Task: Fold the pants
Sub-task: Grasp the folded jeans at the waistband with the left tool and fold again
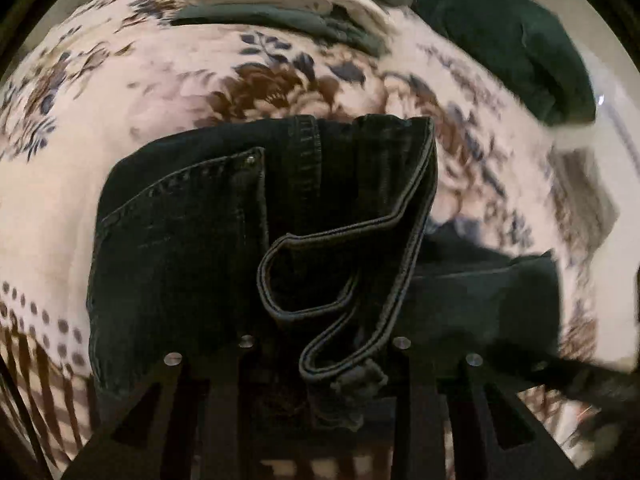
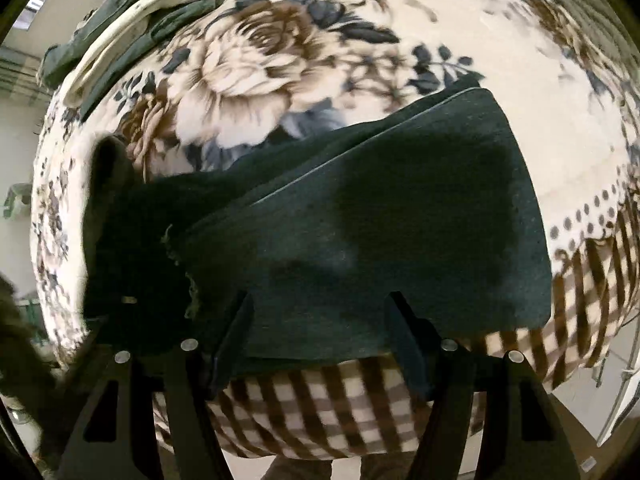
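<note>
Dark denim pants (image 1: 192, 240) lie on a floral blanket (image 1: 140, 92). The left wrist view shows the waistband end, back pocket and a looped waistband edge (image 1: 360, 264) hanging over the left gripper (image 1: 320, 344), whose fingertips are hidden under the cloth. In the right wrist view the pants' folded legs (image 2: 380, 220) spread flat across the blanket (image 2: 440, 28). My right gripper (image 2: 320, 320) has its fingers (image 2: 240, 320) apart, and the near edge of the cloth lies between them.
A stack of folded clothes, cream and grey-green (image 1: 288, 4), sits at the far edge of the bed, also seen in the right wrist view (image 2: 132, 40). A dark green garment (image 1: 508, 40) lies at back right. The blanket's checked border (image 2: 328, 400) hangs over the near edge.
</note>
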